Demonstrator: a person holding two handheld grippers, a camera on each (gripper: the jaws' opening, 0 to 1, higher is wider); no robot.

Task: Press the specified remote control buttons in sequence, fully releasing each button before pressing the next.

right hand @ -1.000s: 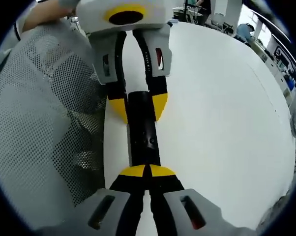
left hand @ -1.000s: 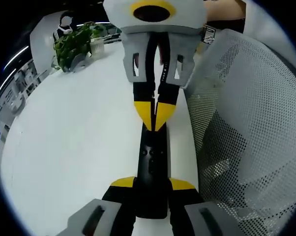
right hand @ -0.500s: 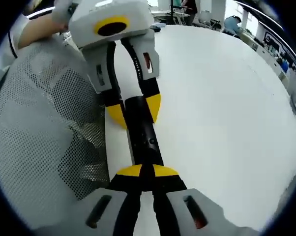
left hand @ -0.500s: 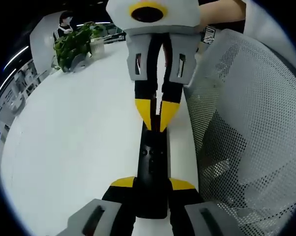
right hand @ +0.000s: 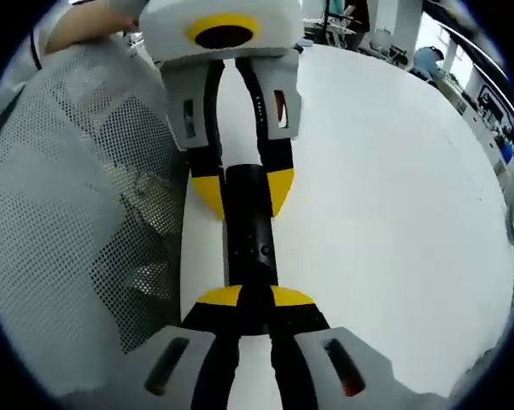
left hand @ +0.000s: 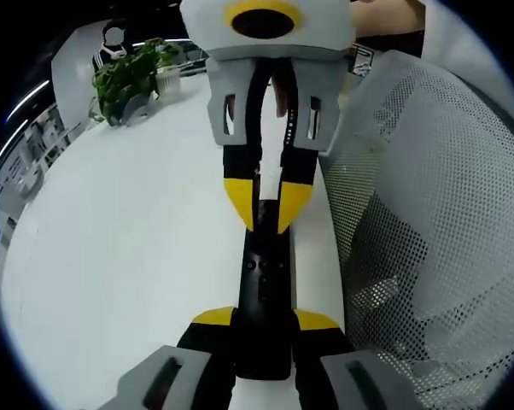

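Left gripper view: slim black remote (left hand: 264,299) clenched by left tool (left hand: 264,319); right tool (left hand: 267,205) closed.

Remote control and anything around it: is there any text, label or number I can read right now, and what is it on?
None legible.
The black remote control has round buttons whose markings are too small to read.
A small black-and-white tag behind the right gripper is too blurred to read.

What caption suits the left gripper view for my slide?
Left gripper clamps a black remote over a white table.
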